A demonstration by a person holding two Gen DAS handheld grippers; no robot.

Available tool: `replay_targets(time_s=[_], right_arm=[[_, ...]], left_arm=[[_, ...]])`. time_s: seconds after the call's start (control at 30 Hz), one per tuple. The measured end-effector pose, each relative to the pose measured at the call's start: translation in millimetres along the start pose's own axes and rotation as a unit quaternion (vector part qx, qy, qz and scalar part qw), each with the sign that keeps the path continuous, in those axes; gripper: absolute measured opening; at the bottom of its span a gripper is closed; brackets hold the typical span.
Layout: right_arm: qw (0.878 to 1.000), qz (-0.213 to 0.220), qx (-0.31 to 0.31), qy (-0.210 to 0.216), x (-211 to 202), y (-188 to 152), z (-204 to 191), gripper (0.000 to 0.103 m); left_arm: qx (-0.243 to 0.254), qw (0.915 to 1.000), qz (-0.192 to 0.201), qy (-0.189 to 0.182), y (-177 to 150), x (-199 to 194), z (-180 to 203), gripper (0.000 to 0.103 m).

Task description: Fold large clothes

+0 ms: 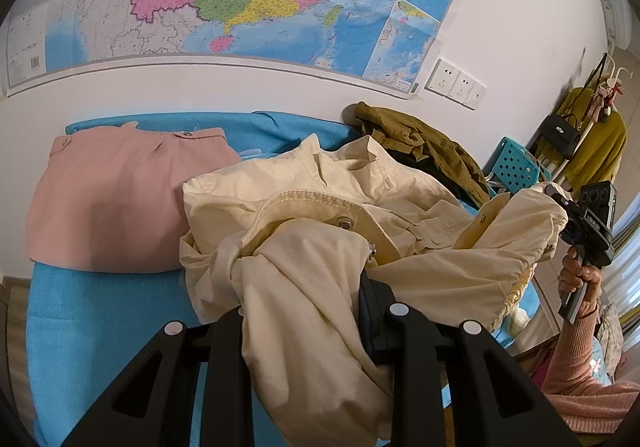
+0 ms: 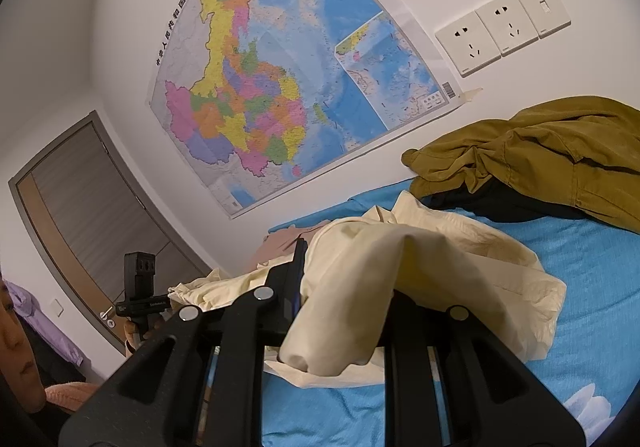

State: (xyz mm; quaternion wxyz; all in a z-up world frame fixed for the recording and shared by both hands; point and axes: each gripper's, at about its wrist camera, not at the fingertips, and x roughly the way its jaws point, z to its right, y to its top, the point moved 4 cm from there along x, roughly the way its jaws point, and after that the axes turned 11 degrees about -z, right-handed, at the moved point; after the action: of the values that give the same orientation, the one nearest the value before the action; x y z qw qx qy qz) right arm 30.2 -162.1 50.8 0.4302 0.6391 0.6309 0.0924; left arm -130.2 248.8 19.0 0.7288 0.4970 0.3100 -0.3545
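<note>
Both jaws clamped on cream jacket point(image 1: 304, 207), blue bedsheet point(image 1: 92, 311) beneath

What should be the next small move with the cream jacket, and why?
Probably draw the two grippers apart to stretch the cream jacket flat over the blue bedcover. The left gripper and right gripper each pinch a bunch of its fabric, and it lies crumpled beside the folded pink garment.

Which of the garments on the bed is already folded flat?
The pink garment, lying as a neat flat rectangle on the blue sheet near the wall. The cream jacket is bunched up in both grippers, and the olive garment lies crumpled.
</note>
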Motion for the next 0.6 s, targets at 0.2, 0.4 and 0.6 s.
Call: replay_targets(time_s=[0.2,0.4,0.6], right_arm=[[1.000,-0.002,-0.001,-0.002,2.0,4.1,4.2,0.016],[1.000,-0.002,-0.001,-0.003,3.2,5.2,5.6,0.016],[1.000,-0.002,0.000,-0.002,3.9,5.4,5.3,0.016]], left_arm=[[-0.002,1.0000,-0.001,0.001,2.6,0.5,-0.2,0.026],[-0.002,1.0000,-0.001,0.001,3.6,0.7,-0.6,0.026],[-0.003,1.0000,-0.002,0.002,6.2,0.6,-3.4,0.026]])
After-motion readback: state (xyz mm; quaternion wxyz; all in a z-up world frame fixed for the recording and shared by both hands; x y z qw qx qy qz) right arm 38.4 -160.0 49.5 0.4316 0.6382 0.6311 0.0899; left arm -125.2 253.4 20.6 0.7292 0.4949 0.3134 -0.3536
